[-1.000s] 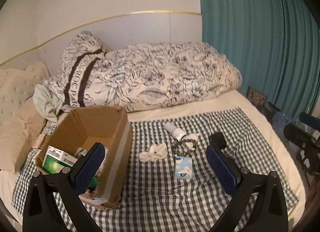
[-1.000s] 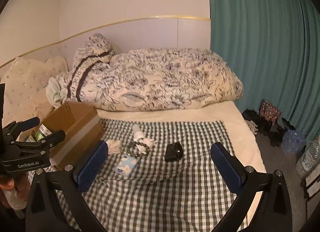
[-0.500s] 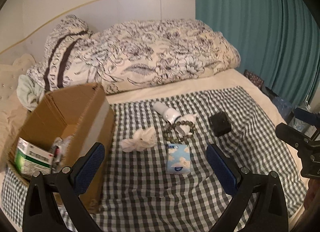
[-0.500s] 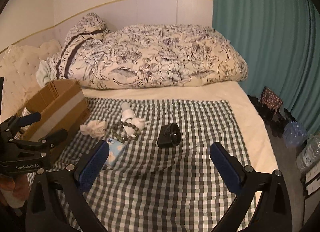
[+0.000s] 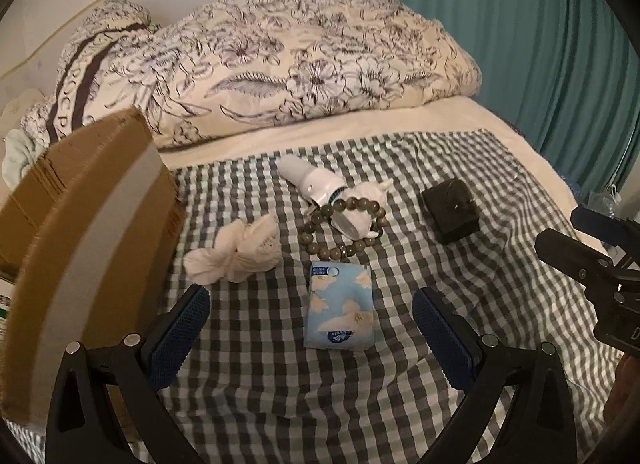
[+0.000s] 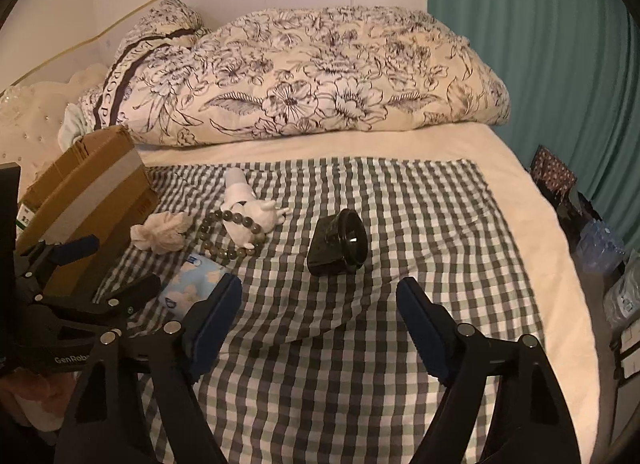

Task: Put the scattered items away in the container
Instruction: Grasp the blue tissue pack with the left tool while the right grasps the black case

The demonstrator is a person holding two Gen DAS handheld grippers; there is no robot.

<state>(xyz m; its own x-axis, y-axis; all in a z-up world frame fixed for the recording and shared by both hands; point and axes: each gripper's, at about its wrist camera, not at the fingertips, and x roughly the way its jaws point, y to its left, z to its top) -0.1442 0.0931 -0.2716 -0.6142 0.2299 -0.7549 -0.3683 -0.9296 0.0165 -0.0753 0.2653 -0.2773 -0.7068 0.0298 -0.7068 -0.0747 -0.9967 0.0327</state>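
A: Layout, edges?
B: Checked cloth [image 5: 460, 191] on bed; cardboard box [image 5: 80, 223] at its left edge, floral duvet [image 5: 304, 59] along the far side, teal curtain [image 5: 520, 31] on the right. Bare cloth w/ room to move near & right of the items.

A: Items?
B: All on the cloth, outside the box.
1. Tissue pack [image 5: 340, 308], light blue, long axis running near-to-far, between the left gripper [image 5: 310, 322] fingers in left wrist view.
2. Bead bracelet [image 5: 344, 227], just beyond the pack, looped over item 3.
3. White bottle [image 5: 316, 183], lying down, axis diagonal far-left to near-right.
4. White scrunchie [image 5: 236, 252], between box & bracelet.
5. Black box-shaped item [image 6: 338, 244], apart to the right, round opening facing up-right.

A: Grippers?
B: Left: spread wide, empty, low over the pack. Right gripper [image 6: 320, 310]: spread wide, empty, item 5 just ahead.
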